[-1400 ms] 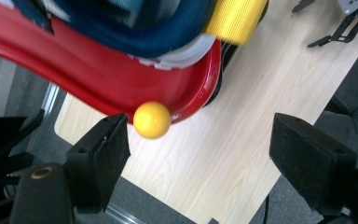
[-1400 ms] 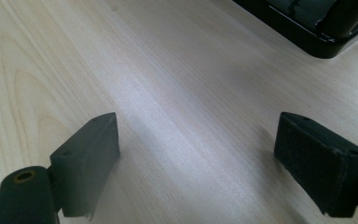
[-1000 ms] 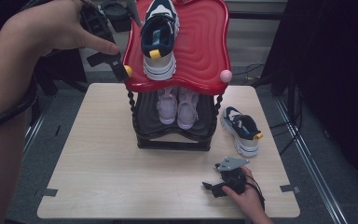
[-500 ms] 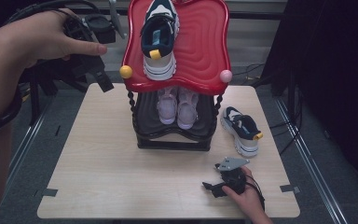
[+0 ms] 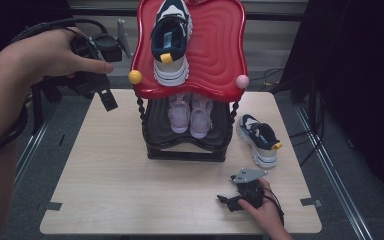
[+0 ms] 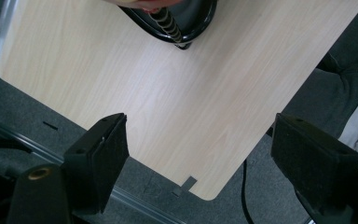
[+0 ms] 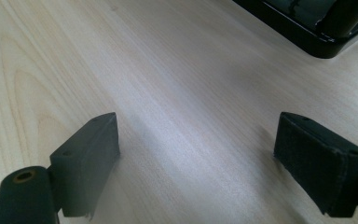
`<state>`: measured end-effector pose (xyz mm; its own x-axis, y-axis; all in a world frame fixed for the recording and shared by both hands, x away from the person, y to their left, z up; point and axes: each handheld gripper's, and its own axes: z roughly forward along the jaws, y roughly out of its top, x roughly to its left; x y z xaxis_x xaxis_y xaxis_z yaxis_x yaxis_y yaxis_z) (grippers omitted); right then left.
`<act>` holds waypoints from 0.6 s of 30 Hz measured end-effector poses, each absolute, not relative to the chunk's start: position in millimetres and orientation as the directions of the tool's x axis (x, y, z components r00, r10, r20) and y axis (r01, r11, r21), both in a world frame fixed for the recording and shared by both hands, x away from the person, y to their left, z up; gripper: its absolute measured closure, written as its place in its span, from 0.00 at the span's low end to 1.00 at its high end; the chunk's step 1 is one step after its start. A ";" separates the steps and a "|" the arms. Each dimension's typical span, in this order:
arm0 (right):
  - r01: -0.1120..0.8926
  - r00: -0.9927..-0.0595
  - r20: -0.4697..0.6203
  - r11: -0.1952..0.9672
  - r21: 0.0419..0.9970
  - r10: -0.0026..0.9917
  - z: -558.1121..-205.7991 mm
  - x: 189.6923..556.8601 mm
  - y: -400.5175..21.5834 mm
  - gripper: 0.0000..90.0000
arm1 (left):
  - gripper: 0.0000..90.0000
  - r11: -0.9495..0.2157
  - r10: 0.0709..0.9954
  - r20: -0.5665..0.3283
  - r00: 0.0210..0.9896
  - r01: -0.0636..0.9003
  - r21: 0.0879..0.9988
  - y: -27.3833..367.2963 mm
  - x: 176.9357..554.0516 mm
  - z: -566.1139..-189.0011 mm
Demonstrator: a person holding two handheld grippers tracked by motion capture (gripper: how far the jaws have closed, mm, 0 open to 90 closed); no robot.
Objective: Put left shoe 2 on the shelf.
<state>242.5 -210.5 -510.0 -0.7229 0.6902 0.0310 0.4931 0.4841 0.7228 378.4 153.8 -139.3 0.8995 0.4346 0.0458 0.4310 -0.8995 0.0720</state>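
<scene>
A two-tier shoe rack stands mid-table, with a red top shelf (image 5: 215, 55) and a black lower shelf (image 5: 155, 120). One navy and white sneaker (image 5: 171, 42) with a yellow heel tab lies on the red shelf. A pale pink pair (image 5: 190, 112) sits on the lower shelf. A matching navy sneaker (image 5: 259, 140) rests on the table right of the rack. My left gripper (image 5: 102, 97) hangs open and empty in the air over the table's far left corner, left of the rack; its own view has its jaws (image 6: 200, 123) wide apart over bare wood. My right gripper (image 5: 225, 202) lies open and empty on the near right of the table, jaws (image 7: 198, 121) on the wood.
The wooden table (image 5: 115, 170) has bare room left of and in front of the rack. The rack's black base (image 7: 307, 37) lies ahead of the right gripper. Dark equipment and cables (image 5: 110, 47) sit beyond the far left corner. Metal rails (image 5: 325, 165) run along both sides.
My left hand has moved left and down, away from the yellow knob at the red shelf's corner, its jaws still apart. The right gripper has stayed put.
</scene>
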 end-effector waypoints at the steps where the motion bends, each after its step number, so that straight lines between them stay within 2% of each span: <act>1: 0.493 -0.723 0.031 0.484 0.723 0.690 -510.0 242.5 -210.5 0.15 | 0.21 -0.900 0.434 0.046 0.900 0.430 0.074 154.9 378.5 -141.8; 18: 0.494 -0.724 0.031 0.486 0.721 0.690 -509.9 242.5 -210.7 0.15 | 0.22 -0.888 0.457 0.022 0.889 0.455 0.069 175.6 372.7 -176.6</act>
